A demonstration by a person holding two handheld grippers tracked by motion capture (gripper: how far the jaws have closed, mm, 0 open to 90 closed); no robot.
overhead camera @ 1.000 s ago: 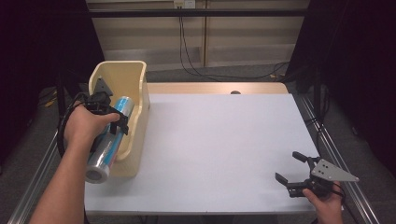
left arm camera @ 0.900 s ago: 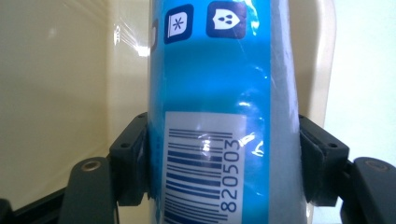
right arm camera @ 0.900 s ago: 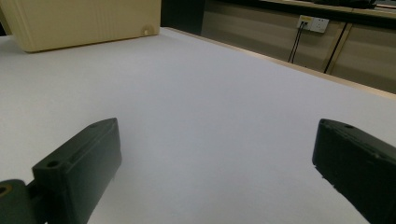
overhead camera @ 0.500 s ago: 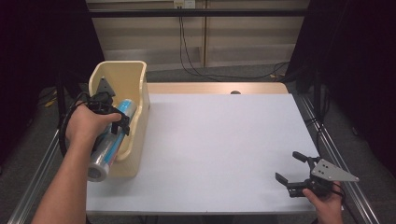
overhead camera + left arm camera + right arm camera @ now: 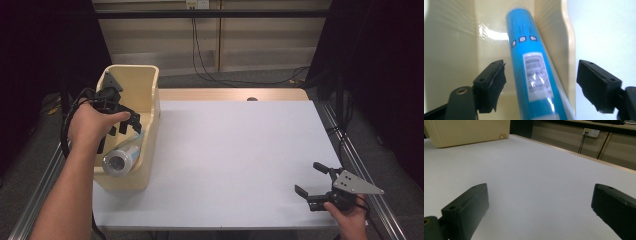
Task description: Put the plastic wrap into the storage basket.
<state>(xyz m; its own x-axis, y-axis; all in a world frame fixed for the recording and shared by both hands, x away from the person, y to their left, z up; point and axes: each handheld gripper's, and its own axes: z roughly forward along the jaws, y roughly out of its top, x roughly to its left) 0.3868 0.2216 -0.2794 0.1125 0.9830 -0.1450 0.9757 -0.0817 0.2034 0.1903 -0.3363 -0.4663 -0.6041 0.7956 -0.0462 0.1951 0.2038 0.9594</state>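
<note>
the right gripper [image 5: 316,189] idles at the near table edge, jaws spread on nothing. farther off, the blue tube [image 5: 531,60] lies inside the cream bin [image 5: 150,95], and the left gripper [image 5: 119,125] hangs over it, jaws wide and clear: placing looks done, only withdrawal left.

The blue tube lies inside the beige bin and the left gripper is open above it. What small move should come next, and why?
Probably lift the left gripper straight up and out of the bin. Its jaws stand wide apart on either side of the blue tube without touching it, and the tube lies inside the bin, so the placing looks done. The right gripper waits open over the bare table.
</note>
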